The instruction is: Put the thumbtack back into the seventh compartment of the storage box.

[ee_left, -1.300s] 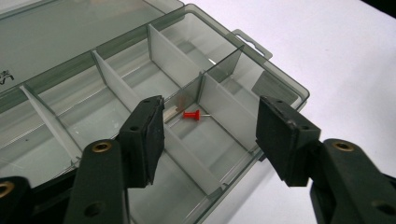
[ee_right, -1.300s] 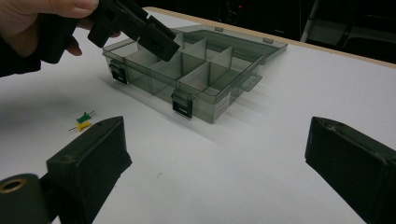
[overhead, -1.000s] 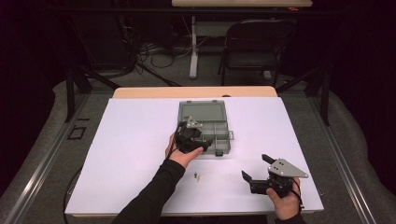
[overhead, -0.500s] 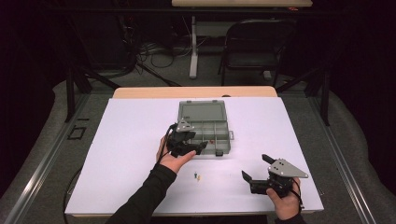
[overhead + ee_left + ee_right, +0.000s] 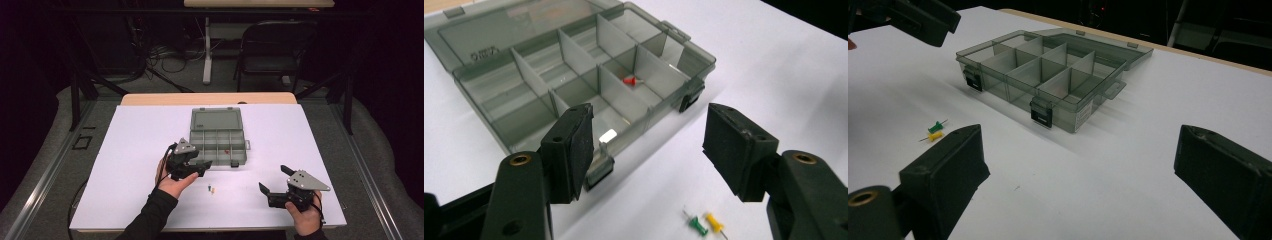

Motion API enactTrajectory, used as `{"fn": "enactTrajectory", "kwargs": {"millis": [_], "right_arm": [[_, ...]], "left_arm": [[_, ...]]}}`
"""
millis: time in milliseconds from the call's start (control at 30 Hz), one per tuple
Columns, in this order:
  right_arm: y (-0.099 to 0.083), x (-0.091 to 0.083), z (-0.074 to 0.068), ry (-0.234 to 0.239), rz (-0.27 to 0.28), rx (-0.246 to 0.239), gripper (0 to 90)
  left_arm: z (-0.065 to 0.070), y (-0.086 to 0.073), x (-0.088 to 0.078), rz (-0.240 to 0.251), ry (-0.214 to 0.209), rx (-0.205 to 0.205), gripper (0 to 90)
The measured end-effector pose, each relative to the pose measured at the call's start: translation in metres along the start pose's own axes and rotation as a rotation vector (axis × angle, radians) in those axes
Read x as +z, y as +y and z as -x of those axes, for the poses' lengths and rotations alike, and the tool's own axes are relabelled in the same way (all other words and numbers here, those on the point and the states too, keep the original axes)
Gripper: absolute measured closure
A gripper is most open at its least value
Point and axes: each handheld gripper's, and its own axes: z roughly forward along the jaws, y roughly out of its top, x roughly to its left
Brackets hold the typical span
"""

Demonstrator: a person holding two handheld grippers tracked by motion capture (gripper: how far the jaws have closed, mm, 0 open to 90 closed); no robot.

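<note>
Black left gripper [image 5: 646, 142]: jaws wide, empty, just before the box's front edge.
Black right gripper [image 5: 1080, 182]: jaws wide, empty, well apart at the table's near right.
Smoky-grey clear plastic compartment box [image 5: 531, 107]: lid open flat; one red pushpin [image 5: 629, 80] inside.
Loose pushpins: two, green pushpin [image 5: 696, 224] touching yellow pushpin [image 5: 714, 222], on the white table [image 5: 135, 150].

Organizer box [image 5: 218, 142] mid-table [image 5: 125, 150], lid lying flat behind. One pin [image 5: 629, 80] in near-row compartment. Two pins [image 5: 212, 190] side by side, perhaps touching, on table before box, between left gripper [image 5: 192, 167] and right gripper [image 5: 275, 181].
</note>
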Motion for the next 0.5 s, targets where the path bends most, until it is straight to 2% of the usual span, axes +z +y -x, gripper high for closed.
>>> {"fn": "enactTrajectory", "kwargs": {"millis": [233, 500], "right_arm": [[0.000, 0.000, 0.000, 0.000, 0.002, 0.001, 5.9], [0.000, -0.001, 0.000, 0.002, -0.005, -0.002, 5.9]], "left_arm": [[0.004, -0.016, -0.006, -0.011, 0.012, 0.001, 38.6], [0.010, -0.027, -0.005, -0.016, -0.004, -0.003, 42.9]]}}
